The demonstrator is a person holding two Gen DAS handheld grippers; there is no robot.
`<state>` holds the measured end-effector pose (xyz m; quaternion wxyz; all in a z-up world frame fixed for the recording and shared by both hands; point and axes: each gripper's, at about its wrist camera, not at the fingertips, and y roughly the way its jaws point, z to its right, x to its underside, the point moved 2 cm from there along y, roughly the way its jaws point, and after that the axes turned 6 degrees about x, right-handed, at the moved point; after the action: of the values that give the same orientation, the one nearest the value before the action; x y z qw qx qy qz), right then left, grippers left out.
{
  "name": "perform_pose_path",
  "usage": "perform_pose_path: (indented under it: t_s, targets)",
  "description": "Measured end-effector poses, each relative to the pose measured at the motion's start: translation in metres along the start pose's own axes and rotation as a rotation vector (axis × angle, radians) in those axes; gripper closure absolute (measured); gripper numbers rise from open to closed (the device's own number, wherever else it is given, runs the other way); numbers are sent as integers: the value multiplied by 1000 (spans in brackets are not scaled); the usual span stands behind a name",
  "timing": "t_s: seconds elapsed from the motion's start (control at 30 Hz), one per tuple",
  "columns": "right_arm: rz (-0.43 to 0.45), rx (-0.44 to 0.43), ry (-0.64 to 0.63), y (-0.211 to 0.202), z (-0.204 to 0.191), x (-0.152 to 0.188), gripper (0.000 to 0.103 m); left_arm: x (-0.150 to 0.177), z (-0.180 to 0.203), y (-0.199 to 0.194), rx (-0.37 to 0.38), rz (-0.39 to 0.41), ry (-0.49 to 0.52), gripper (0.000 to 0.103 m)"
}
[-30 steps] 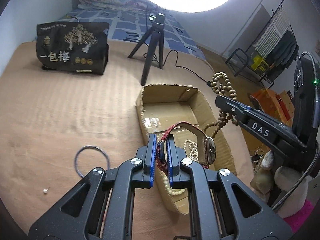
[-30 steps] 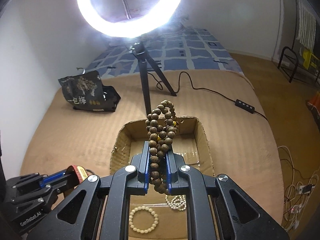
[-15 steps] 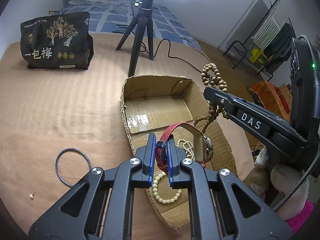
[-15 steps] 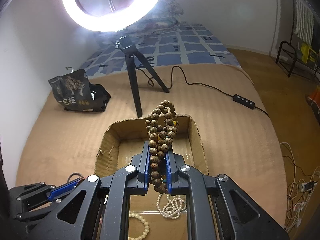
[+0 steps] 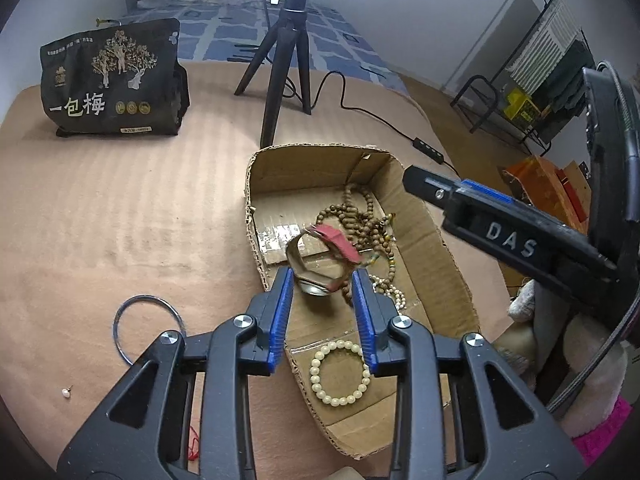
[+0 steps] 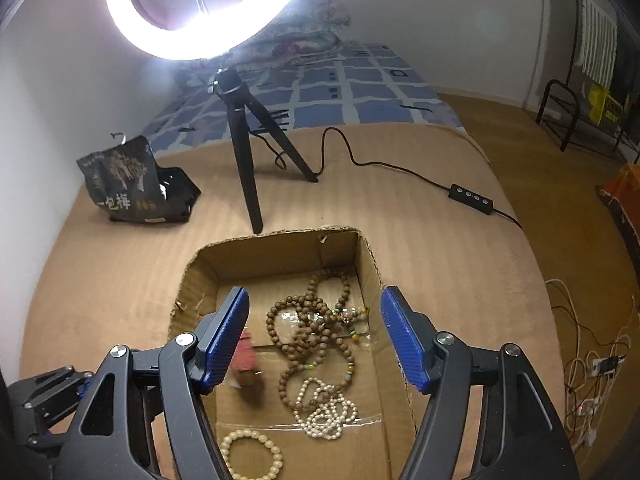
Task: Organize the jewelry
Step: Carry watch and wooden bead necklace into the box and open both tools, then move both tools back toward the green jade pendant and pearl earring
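Both pointing steeply down. L hand-held gripper (image 5: 323, 286): jaws just opening, part-spread. R hand-held gripper (image 6: 314, 328): jaws just opening, wide, gripping nothing.

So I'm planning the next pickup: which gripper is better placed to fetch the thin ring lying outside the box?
Left. The ring lies just beside the open left gripper, outside the box.

blurred: watch (image 6: 246, 364) (red strap smeared) | cut off: ring light (image 6: 208, 12), top edge | hidden: none seen
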<state>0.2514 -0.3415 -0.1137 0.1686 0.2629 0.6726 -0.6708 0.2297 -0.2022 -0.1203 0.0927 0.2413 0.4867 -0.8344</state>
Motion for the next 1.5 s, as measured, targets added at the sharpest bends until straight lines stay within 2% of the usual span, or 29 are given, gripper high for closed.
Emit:
perform_pose_path:
  t_s: [0.3, 0.73, 0.87, 1.13, 1.3, 1.5]
  targets:
    - [20, 7, -6, -14, -4, -1, 35, 2, -2, -14, -16, 18, 10, 73]
    - [59, 22, -19, -47, -14, -2, 35, 4, -21, -55, -60, 64, 6, 73]
    - [68, 3, -21, -56, -19, -1, 35, 5, -29, -71, -80, 88, 8, 73]
    - [85, -51, -60, -73, -43, 9, 35, 12, -57, -103, -138, 113, 31, 73]
    - [99, -52, -112, -81, -63, 18, 35, 19, -78, -122, -180, 123, 48, 73]
    - [112, -91, -168, -93, -89, 31, 35, 31, -103, -139, -201, 119, 40, 73]
